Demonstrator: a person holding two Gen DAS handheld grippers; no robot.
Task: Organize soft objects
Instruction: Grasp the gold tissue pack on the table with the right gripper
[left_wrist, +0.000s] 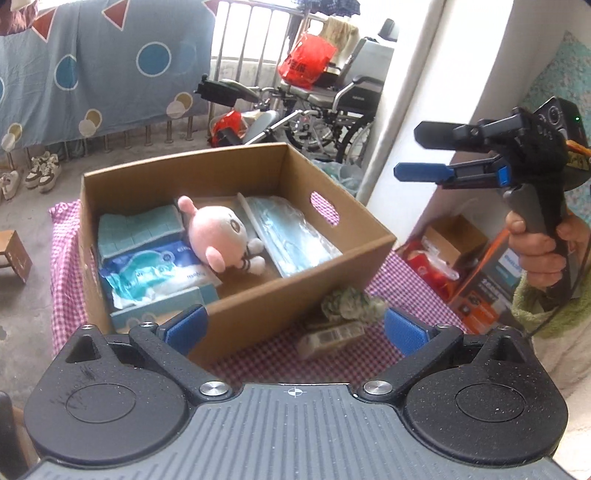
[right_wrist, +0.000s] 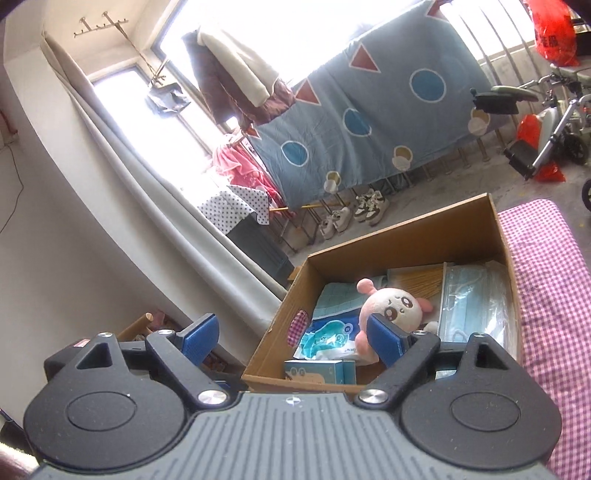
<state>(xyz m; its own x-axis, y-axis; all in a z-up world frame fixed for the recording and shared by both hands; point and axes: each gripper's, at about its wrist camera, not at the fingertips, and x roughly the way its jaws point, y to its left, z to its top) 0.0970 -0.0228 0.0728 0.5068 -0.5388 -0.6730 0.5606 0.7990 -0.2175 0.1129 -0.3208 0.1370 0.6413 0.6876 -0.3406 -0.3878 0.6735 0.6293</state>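
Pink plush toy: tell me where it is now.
The pink plush toy lies mid-box in the cardboard box, between the blue tissue pack and the bagged face masks.

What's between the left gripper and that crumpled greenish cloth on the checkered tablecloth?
Nothing visible. The left gripper is open, and the greenish cloth lies on the tablecloth just ahead, beside the cardboard box, with a small packet in front.

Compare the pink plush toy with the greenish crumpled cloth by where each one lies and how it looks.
The pink plush toy lies inside the brown cardboard box; the greenish crumpled cloth lies outside it, on the pink checked tablecloth. The toy is smooth, rounded and has a face; the cloth is a mottled, shapeless wad. Neither is held: the left gripper and the right gripper are both open.
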